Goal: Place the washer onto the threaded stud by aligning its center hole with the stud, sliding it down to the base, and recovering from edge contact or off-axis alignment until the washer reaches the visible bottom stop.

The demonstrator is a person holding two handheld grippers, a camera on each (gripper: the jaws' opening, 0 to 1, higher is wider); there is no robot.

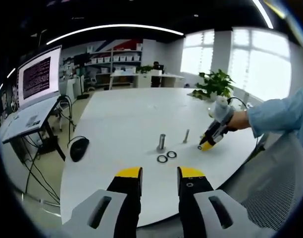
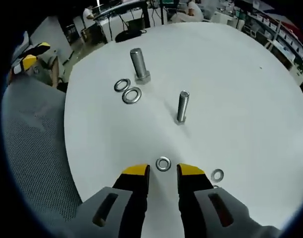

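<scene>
Left gripper view: the left tool [image 1: 160,174] hovers level above the round white desk [image 1: 122,124], yellow-tipped jaws apart and empty. Across the desk, a hand [image 1: 222,111] angles the right tool [image 1: 205,145] down at the surface.

Right gripper view: the right tool [image 2: 163,171], jaws apart, flanks a flat steel washer [image 2: 163,163] lying on the desk, near the upright threaded stud [image 2: 182,107].

The table [image 2: 240,99] has a smooth, matt white top. The threaded stud [image 2: 182,106] and the thicker bolt [image 2: 138,64] look like dull grey metal, and the washer [image 2: 163,163] and the two larger washers [image 2: 127,90] share that metallic sheen. Each hand-held gripper [image 2: 163,174] [image 1: 159,174] has grey plastic jaws with yellow tips. A chair's grey mesh cloth [image 2: 35,148] looks rough.
</scene>
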